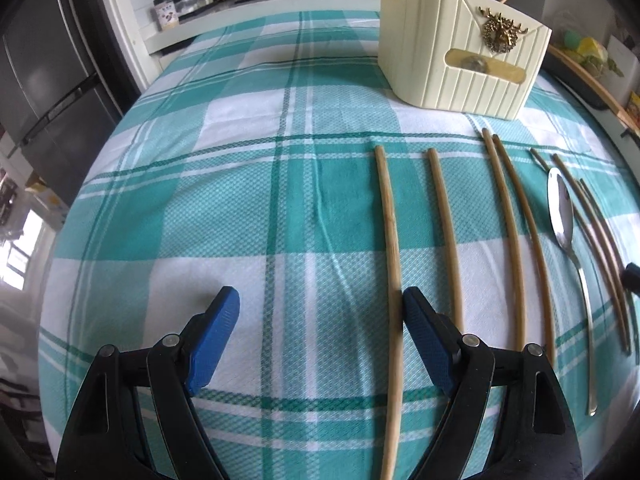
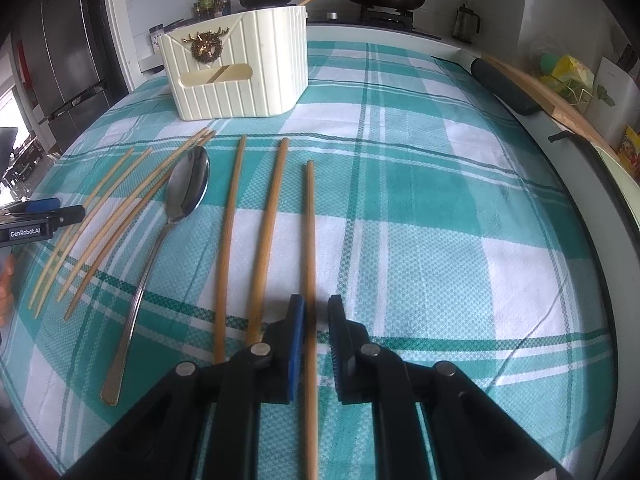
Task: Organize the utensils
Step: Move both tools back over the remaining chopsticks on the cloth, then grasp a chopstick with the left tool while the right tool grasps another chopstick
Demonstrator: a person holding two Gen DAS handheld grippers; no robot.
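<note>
Right gripper [image 2: 316,308] pinches the rightmost chopstick [image 2: 309,224], likely bound for the holder [image 2: 240,80]; left gripper [image 1: 320,300] gapes wide, empty.

The left gripper [image 1: 320,308] tilts steeply downward, its blue-padded fingers [image 1: 218,330] spread wide with nothing pressed between them. The right gripper [image 2: 317,328] tilts down at a similar angle, its fingers [image 2: 295,344] drawn close together, nearly parallel, a narrow gap between the pads. In the right wrist view, part of a hand [image 2: 5,288] shows at the left edge.
</note>
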